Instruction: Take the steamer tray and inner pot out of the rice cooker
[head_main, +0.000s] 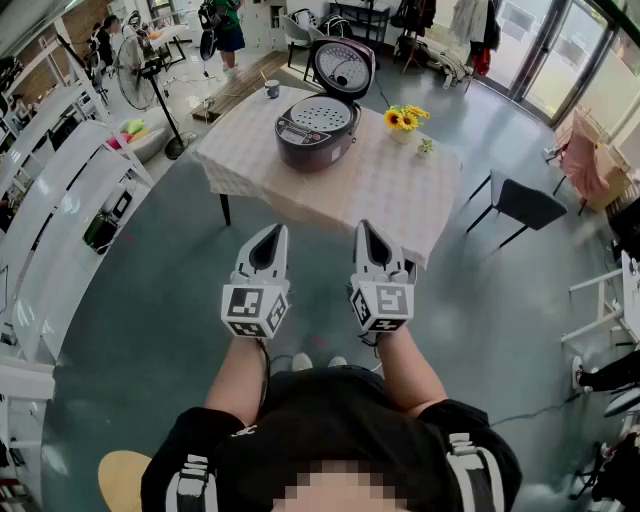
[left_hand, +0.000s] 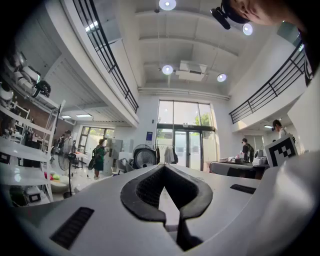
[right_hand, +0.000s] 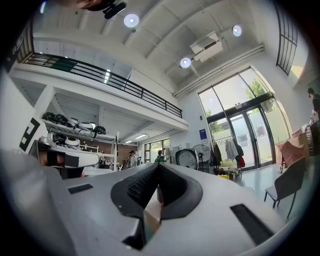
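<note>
1 rice cooker (head_main: 318, 128), dark purple-grey, sits on the table (head_main: 385, 195) toward its 11 o'clock corner, at 12 o'clock from both grippers and well apart from them. Long axis runs 7 to 1 o'clock: control panel faces 7 o'clock, toward the person; the lid (head_main: 345, 65) is hinged at the 1 o'clock end and stands open, silver inner face showing. Steamer tray (head_main: 320, 113) is seated in the mouth, round, pale metal, perforated all over. Inner pot can't be seen under the tray.

Sunflowers (head_main: 406, 120) stand just beside the cooker at 3 o'clock. Cup (head_main: 272, 89) is near it at 10 o'clock. Table has a pale checked cloth. Dark chair (head_main: 525, 203) is off the table's 4 o'clock side, standing fan (head_main: 135, 70) well away at 9 o'clock.

Left gripper (head_main: 272, 232) and right gripper (head_main: 366, 228) are side by side short of the table, aimed at 12 o'clock. Both sets of jaws are closed tip to tip, nothing held.
</note>
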